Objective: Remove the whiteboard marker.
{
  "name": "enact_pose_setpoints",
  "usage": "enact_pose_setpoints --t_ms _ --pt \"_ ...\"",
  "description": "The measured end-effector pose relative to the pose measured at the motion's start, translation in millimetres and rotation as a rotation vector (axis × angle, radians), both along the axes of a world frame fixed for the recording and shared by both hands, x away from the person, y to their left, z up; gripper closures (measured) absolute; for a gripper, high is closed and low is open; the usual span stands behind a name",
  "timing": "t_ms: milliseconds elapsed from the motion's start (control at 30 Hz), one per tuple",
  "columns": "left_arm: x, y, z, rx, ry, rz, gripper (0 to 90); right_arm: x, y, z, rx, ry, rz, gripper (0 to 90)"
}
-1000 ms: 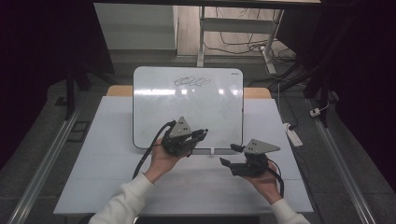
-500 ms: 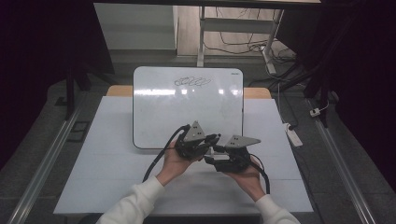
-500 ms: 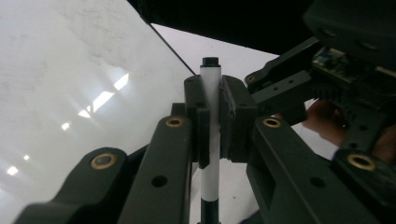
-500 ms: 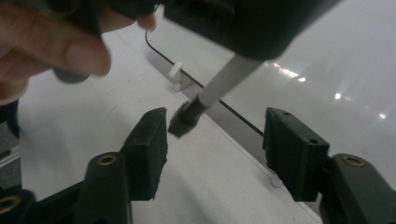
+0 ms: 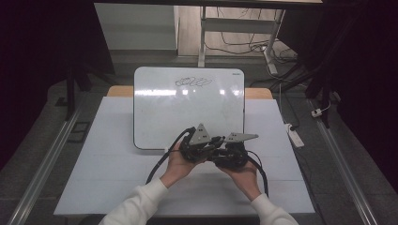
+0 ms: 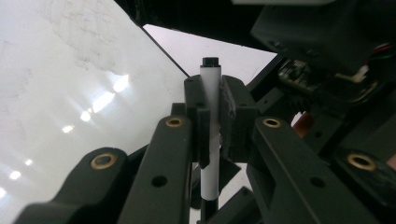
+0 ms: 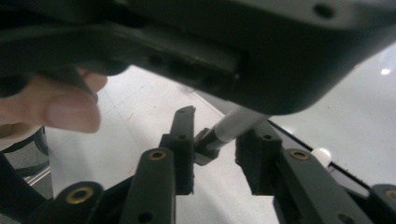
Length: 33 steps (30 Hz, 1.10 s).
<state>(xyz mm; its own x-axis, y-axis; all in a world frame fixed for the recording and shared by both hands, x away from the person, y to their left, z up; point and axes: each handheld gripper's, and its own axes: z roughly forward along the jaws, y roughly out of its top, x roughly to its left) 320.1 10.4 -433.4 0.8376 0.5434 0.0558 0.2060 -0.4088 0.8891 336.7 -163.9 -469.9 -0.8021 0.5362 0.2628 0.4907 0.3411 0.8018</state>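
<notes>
Left hand-held gripper (image 6: 212,116): we are clamping it on the white marker (image 6: 210,84).
Right hand-held gripper (image 7: 215,140): we are closing it around the marker's dark end, not pressing yet.

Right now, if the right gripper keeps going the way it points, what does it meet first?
The marker held by the left gripper: its dark end already sits between the right gripper's jaws, likely just before the left gripper's body.

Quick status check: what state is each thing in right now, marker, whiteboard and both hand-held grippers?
Marker: upright, clamped in the left hand-held gripper.
Marker cap: on, between the right jaws.
Whiteboard: flat on the table, scribble near its far edge.
Left hand-held gripper: shut on marker.
Right hand-held gripper: jaws just been closing around the cap.
</notes>
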Motion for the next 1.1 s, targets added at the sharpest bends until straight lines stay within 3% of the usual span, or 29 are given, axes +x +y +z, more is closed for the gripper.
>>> enact_pose_setpoints --t_ms 167,267,467,567,600,667,700,800,900,1100 --pt "-2.1 -1.6 0.4 0.012 -0.014 -0.001 81.6 4.8 -3.3 -2.7 0.006 0.052 -0.031 76.3" --pt "-2.3 -3.2 -0.8 0.015 -0.008 -0.005 81.3 5.9 -3.7 -3.5 -0.003 0.058 -0.038 76.8" --pt "-2.7 -4.0 -0.8 -0.003 0.02 -0.027 77.8 5.5 -4.0 -4.3 -0.031 0.03 -0.05 77.7" --pt "-1.0 2.0 1.3 -0.038 0.04 -0.025 73.0 4.8 -4.7 -3.5 -0.033 0.015 -0.05 77.7" --pt "-0.4 5.5 2.6 -0.049 0.046 -0.019 64.5 4.2 -6.4 -2.0 -0.034 -0.003 -0.055 77.8" --pt "-0.3 16.3 5.2 -0.066 0.046 0.005 61.5 4.2 -7.7 -1.2 -0.028 -0.013 -0.056 77.8" --pt "-0.4 20.7 6.0 -0.067 0.046 0.016 55.1 4.2 -10.9 1.1 -0.02 -0.024 -0.064 77.8" --pt "-1.9 42.1 6.0 -0.069 0.051 0.065 48.3 4.7 -16.3 4.1 -0.008 -0.047 -0.076 77.8" --pt "-3.4 66.2 1.7 -0.051 0.093 0.108 43.2 4.8 -20.2 6.7 -0.002 -0.065 -0.081 77.8" --pt "-22.0 112.8 -15.7 -0.027 0.137 0.195 34.5 4.1 -30.3 16.0 0.032 -0.127 -0.084 77.8"
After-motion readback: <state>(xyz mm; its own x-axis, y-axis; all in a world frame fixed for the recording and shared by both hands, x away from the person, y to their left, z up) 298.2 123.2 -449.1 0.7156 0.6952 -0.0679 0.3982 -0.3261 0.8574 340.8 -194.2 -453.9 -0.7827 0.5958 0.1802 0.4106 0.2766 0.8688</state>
